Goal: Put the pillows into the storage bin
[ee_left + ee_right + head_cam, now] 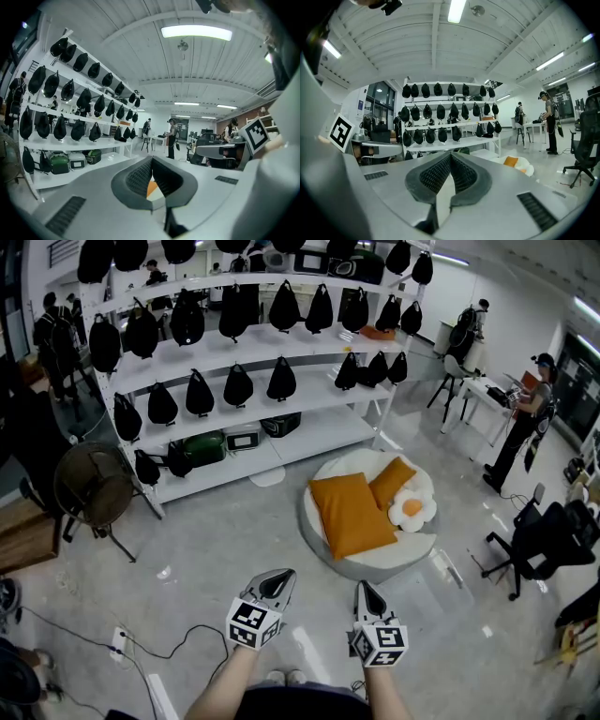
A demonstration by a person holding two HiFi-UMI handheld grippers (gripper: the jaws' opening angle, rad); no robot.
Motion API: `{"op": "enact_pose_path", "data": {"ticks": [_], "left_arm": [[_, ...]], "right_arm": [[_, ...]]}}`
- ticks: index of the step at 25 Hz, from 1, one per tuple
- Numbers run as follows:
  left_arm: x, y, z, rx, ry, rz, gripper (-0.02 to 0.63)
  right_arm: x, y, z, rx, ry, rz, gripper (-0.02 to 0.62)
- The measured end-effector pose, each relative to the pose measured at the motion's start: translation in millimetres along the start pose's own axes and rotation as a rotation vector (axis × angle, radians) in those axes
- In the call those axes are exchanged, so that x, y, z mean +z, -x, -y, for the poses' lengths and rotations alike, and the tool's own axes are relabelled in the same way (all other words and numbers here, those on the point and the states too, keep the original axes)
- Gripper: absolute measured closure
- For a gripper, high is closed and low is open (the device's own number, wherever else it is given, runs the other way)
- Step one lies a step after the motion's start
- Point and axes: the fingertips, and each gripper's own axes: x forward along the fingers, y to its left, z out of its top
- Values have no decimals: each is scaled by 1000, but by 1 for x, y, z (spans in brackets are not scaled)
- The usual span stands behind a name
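On the floor ahead lies a round white cushion bed. On it rest a large orange pillow, a smaller orange pillow and a fried-egg pillow. My left gripper and right gripper hover side by side short of the bed, both shut and holding nothing. In the left gripper view the jaws meet, with a sliver of the orange pillow showing below them. The right gripper view shows its jaws pressed together, with the orange pillow far off to the right. I cannot make out a storage bin.
White shelving full of black bags lines the back. A floor fan stands at the left, a black office chair at the right. A person stands by a desk at the right. A power strip and cable lie on the floor near left.
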Motion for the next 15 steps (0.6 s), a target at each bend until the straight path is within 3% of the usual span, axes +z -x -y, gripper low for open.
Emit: {"op": "enact_pose_path", "data": {"ticks": [8, 9, 10, 11, 13, 15], "left_arm": [[3, 8, 0, -9, 33, 37, 583], [3, 9, 0, -10, 38, 43, 583], [3, 11, -1, -11, 42, 48, 581], [3, 11, -1, -10, 46, 51, 574], [1, 12, -1, -8, 54, 51, 484], [-1, 13, -2, -8, 61, 47, 442]], "right_arm": [[12, 5, 1, -19, -56, 37, 592], [9, 6, 1, -12, -70, 39, 570], [4, 6, 3, -4, -87, 38, 490], [0, 6, 4, 1, -103, 35, 463], [-4, 6, 5, 5, -122, 27, 407], [-7, 6, 4, 7, -134, 23, 391]]}}
